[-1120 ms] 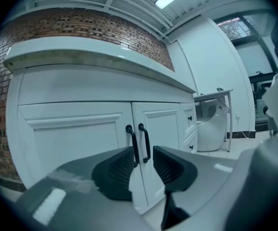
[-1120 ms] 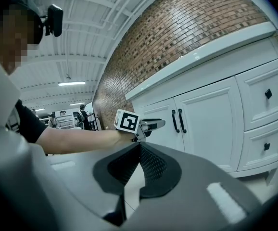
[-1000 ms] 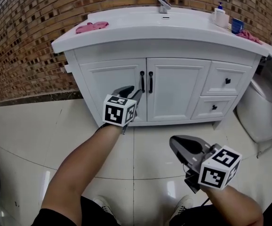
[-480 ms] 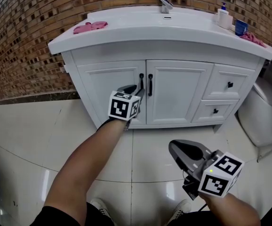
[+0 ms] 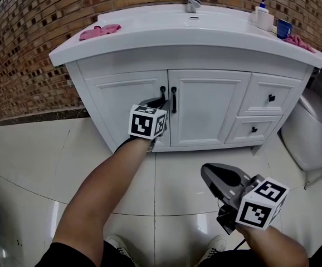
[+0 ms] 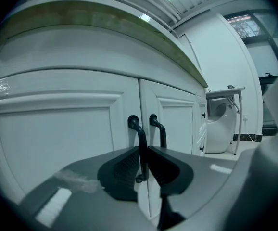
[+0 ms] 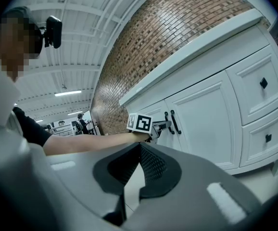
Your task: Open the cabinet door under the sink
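The left gripper has just closed its jaws on the black handle of the left door. A second ago they stood wide and a little short of the cabinet front. Now, in the left gripper view, the upright bar of that handle runs down between the two pads with no gap showing on either side, so I take the grip as made. In the head view the same gripper sits right at the meeting line of the two doors, beneath the white sink and its faucet. The neighbouring handle on the right door is just beside the jaws and looks untouched. The left door is still shut, its edge flush with the right door, so nothing has swung yet. The approach and the grasp appear done, and what is left is the pull. The hinges are probably on the door's far left edge, so the pull should curve outward and to the left, not come straight back, or the thin bar may slip from the pads. The right gripper hangs low over the tiled floor, well away from the cabinet. Its jaws are together and hold nothing.
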`<act>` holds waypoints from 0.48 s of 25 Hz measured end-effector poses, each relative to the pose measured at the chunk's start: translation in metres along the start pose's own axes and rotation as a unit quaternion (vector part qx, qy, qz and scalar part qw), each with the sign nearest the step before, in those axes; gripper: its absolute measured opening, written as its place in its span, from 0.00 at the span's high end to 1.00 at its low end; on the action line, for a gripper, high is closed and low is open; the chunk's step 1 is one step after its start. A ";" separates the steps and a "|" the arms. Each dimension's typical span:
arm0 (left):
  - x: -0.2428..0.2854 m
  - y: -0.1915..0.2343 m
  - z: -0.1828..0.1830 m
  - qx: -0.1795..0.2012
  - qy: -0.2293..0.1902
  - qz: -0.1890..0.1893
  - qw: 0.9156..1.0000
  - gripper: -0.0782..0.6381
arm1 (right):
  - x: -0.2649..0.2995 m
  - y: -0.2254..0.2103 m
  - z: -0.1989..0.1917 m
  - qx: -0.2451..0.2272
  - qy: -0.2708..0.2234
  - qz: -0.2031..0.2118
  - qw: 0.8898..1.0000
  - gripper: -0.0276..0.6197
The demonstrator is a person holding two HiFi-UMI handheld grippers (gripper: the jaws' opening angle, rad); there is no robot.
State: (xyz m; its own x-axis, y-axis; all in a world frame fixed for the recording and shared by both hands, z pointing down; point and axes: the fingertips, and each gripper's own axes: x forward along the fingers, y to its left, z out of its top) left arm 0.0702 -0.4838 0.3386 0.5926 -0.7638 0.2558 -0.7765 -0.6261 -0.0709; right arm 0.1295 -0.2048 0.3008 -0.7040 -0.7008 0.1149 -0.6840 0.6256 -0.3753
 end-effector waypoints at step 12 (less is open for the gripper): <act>-0.026 -0.012 -0.007 -0.026 -0.001 -0.026 0.999 0.82 | 0.003 0.003 -0.002 -0.009 0.005 -0.007 1.000 0.95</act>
State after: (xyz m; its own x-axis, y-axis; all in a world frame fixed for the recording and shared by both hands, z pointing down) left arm 0.0623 -0.4553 0.3397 0.6329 -0.7311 0.2549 -0.7548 -0.6560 -0.0075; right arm 0.1252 -0.2043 0.3019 -0.6966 -0.7059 0.1283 -0.6966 0.6227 -0.3565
